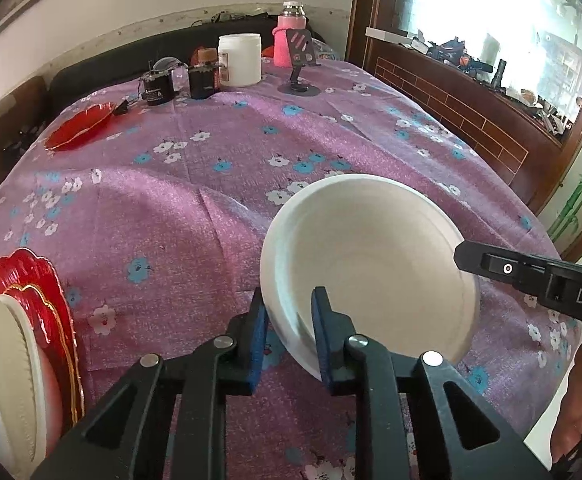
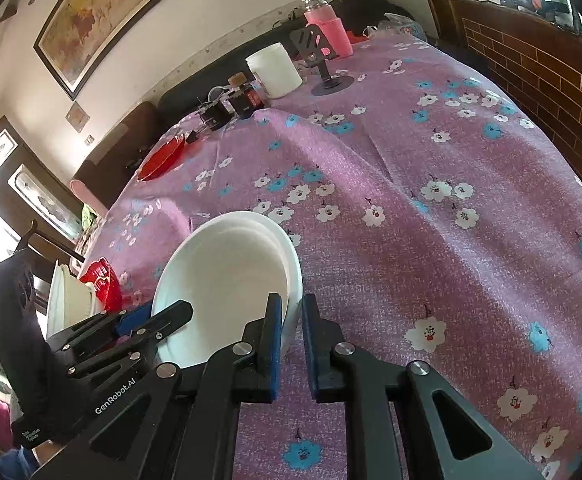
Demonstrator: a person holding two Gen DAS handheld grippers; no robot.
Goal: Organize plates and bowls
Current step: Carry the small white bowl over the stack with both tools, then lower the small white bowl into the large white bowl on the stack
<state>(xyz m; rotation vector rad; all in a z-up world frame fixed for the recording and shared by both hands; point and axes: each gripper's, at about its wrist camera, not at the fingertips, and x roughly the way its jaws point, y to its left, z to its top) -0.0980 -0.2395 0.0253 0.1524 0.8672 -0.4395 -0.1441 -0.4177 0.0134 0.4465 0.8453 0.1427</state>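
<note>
Left claw and right claw each clenched on opposite rims of white bowl, tilted above bench, open cloth beyond, red plate well apart

White wall, framed painting, bright window, brick-patterned ledge

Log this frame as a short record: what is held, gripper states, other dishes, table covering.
held: white bowl, both grippers on its rim
left gripper: shut on near rim
right gripper: shut on the rim
other dishes: red plate far left; red dish with cream dishes at near left
covering: purple floral tablecloth
</note>
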